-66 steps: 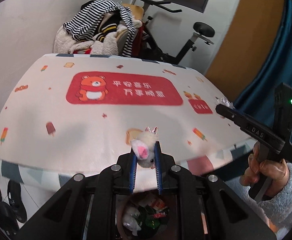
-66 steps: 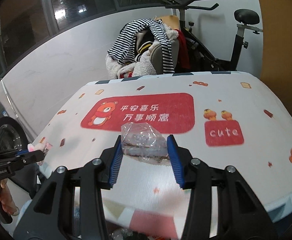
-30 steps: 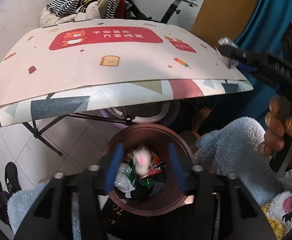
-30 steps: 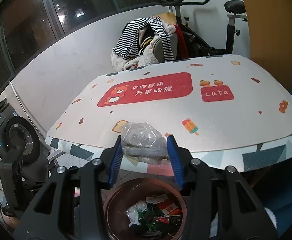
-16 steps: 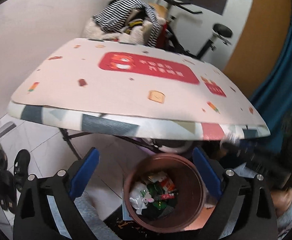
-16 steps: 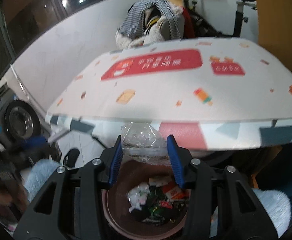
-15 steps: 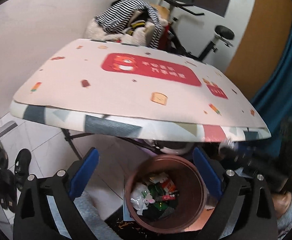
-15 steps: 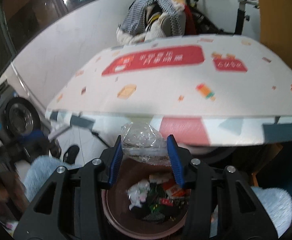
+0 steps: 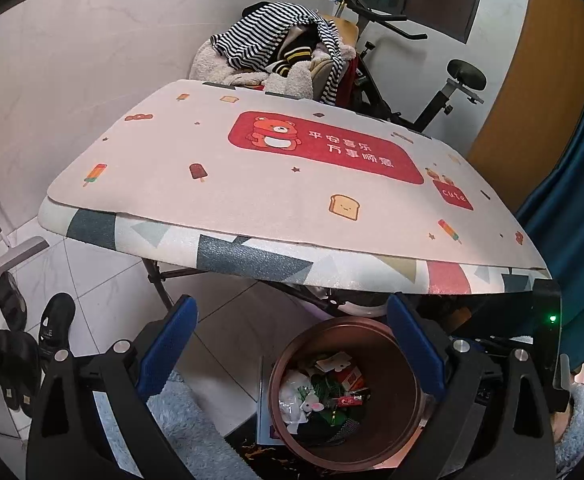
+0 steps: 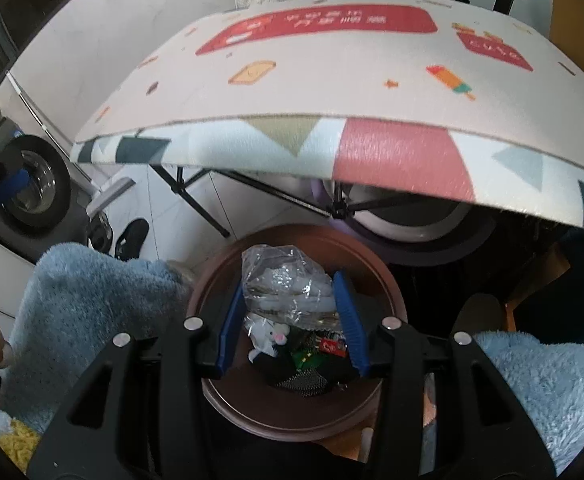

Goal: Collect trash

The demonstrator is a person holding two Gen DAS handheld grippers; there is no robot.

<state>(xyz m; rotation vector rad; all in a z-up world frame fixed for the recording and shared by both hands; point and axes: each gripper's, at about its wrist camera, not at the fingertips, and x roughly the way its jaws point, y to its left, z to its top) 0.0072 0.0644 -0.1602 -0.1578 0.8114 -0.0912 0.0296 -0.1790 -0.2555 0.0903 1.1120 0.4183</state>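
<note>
A round brown trash bin [image 9: 402, 436] stands on the floor under the table's front edge, with wrappers and a small white plush mouse [image 9: 310, 403] inside. My left gripper [image 9: 289, 346] is wide open and empty, above and left of the bin. My right gripper [image 10: 289, 306] is shut on a crumpled clear plastic bag [image 10: 283, 284] and holds it right over the bin's mouth [image 10: 207, 288]. The plush mouse [image 10: 267, 336] lies in the bin just below the bag.
A folding table with a pink cartoon mat [image 9: 275, 184] stands above the bin. Behind it are a pile of clothes [image 9: 275, 56] and an exercise bike [image 9: 444, 92]. Shoes [image 9: 53, 320] lie on the floor at left. A washing machine [image 10: 31, 184] stands at left.
My left gripper opened and dropped the plush mouse into the bin, then rose and moved left. My right gripper came off the table and down over the bin with the plastic bag.
</note>
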